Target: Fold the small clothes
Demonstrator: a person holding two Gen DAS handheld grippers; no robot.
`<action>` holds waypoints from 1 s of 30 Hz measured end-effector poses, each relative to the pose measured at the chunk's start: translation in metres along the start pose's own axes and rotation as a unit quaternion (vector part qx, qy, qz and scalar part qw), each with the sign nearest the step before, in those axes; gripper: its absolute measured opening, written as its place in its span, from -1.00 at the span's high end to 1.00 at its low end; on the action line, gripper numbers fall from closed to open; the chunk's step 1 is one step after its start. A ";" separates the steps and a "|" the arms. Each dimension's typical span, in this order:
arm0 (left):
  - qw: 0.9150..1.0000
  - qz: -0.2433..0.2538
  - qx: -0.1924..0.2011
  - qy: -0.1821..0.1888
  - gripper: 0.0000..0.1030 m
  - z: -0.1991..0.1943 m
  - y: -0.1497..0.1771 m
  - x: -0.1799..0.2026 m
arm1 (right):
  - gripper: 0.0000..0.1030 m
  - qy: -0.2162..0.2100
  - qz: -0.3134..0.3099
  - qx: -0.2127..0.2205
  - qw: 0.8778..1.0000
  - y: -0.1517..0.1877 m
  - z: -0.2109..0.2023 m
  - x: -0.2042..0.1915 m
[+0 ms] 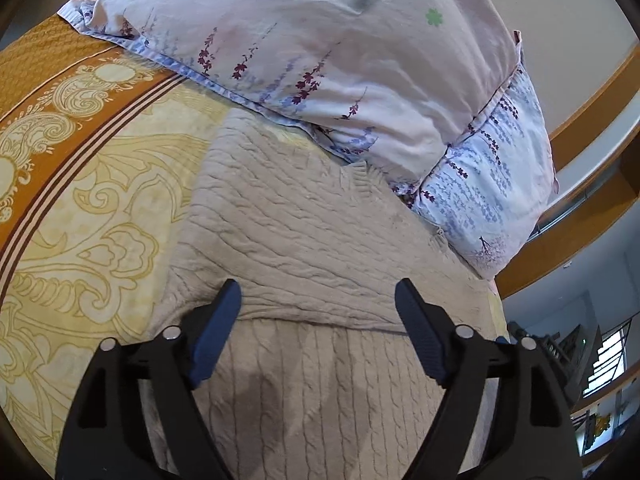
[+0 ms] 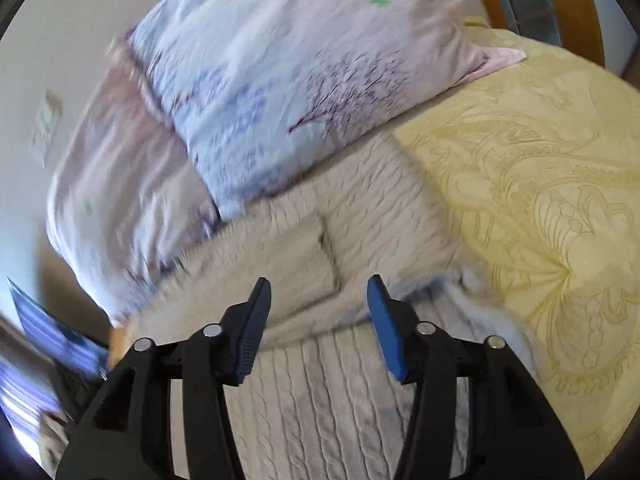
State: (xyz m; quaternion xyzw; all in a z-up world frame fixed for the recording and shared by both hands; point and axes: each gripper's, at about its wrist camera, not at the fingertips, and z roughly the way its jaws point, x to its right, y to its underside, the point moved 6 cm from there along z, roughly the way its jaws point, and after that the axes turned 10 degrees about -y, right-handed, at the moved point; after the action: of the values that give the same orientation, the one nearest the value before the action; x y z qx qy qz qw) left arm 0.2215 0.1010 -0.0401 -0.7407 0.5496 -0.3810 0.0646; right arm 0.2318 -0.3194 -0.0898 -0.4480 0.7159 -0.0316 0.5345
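A beige cable-knit sweater (image 1: 296, 216) lies on the bed, with one part folded over the rest so a fold edge runs across just beyond my fingers. My left gripper (image 1: 320, 296) is open and empty, hovering right above that fold edge. The sweater also shows in the right wrist view (image 2: 360, 216), blurred by motion, with a folded sleeve part on top. My right gripper (image 2: 318, 292) is open and empty, just above the sweater's folded edge.
Two floral pillows (image 1: 320, 48) lie stacked at the head of the bed, touching the sweater's far edge; they also show in the right wrist view (image 2: 280, 80). A yellow and orange patterned bedspread (image 1: 80, 200) covers the bed. A wooden bed frame (image 1: 592, 112) curves at the right.
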 end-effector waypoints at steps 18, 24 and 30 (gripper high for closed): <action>0.999 0.024 0.007 -0.021 -0.56 -0.039 0.009 -0.022 | 0.82 -0.010 -0.019 -0.032 0.999 0.003 0.034 -0.009; 0.999 0.033 0.008 -0.029 -0.56 -0.044 0.014 -0.025 | 0.87 0.019 -0.051 0.005 0.998 0.003 0.010 -0.014; 0.999 0.032 0.004 -0.039 -0.56 -0.048 0.020 -0.035 | 0.87 0.035 -0.026 -0.017 0.999 0.022 0.018 0.005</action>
State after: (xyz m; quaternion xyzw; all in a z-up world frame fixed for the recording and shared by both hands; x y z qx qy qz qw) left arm 0.1715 0.1386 -0.0337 -0.7365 0.5690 -0.3516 0.1011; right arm 0.2323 -0.3017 -0.1129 -0.4743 0.7223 -0.0493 0.5008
